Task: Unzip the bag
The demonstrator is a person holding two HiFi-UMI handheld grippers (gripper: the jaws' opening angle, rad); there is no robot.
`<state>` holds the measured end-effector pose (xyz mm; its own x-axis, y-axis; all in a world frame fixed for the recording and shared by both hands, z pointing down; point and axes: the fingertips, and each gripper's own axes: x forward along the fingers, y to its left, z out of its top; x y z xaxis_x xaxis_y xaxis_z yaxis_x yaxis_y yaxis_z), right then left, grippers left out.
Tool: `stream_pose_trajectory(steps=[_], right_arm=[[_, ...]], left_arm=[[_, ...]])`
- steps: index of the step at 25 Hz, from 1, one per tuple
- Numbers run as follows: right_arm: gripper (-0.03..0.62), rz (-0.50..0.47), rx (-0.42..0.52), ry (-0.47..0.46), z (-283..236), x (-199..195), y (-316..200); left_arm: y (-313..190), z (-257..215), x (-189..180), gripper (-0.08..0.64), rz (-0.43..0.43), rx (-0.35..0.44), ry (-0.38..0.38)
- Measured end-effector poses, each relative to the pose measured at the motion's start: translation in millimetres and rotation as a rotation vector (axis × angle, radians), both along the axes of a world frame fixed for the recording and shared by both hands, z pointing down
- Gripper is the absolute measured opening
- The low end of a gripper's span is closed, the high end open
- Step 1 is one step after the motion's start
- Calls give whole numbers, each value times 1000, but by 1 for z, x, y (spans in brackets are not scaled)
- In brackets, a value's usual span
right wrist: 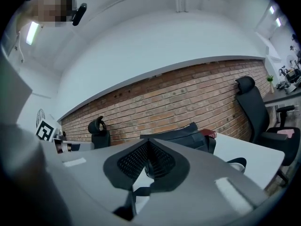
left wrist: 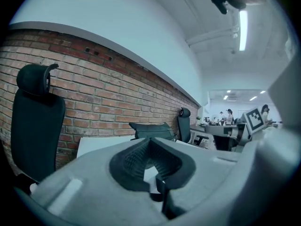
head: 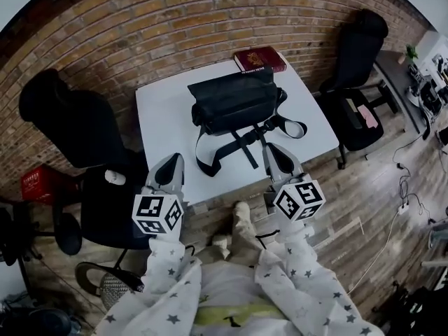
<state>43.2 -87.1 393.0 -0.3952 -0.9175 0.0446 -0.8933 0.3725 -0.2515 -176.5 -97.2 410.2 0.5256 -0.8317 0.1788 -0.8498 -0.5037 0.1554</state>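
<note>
A black bag (head: 233,101) lies on the white table (head: 162,117), its straps (head: 241,144) trailing toward the near edge. It shows small in the left gripper view as the bag (left wrist: 150,129) and in the right gripper view as the bag (right wrist: 181,135). My left gripper (head: 173,161) hovers at the table's near edge, left of the straps, shut with nothing in it. My right gripper (head: 274,150) sits at the near edge just right of the straps, also shut and holding nothing. Neither touches the bag.
A dark red book (head: 260,59) lies at the table's far edge behind the bag. Black office chairs stand at the left (head: 73,128) and right (head: 357,68). A brick wall (head: 175,26) runs behind. Cables lie on the wooden floor (head: 392,187).
</note>
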Motion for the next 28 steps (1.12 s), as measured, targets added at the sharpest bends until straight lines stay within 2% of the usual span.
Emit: stream_pose_trajectory(steps=[10,16,24,28], right_arm=[[6,-177,-16,-12,8,3,-89],[6,-282,-46,-6,19,0,-128],[6,-503,-81,10,44,-41,-146],[9,-600,-109,33,64,-67,-141]], left_arm=[[-66,7,14,-2,-115,-25,-5],[-93,13,26,0,-155,-51,-2],[-117,22,33,0,-206,-63,2],[-127,25,36,23,-201,-64,2]])
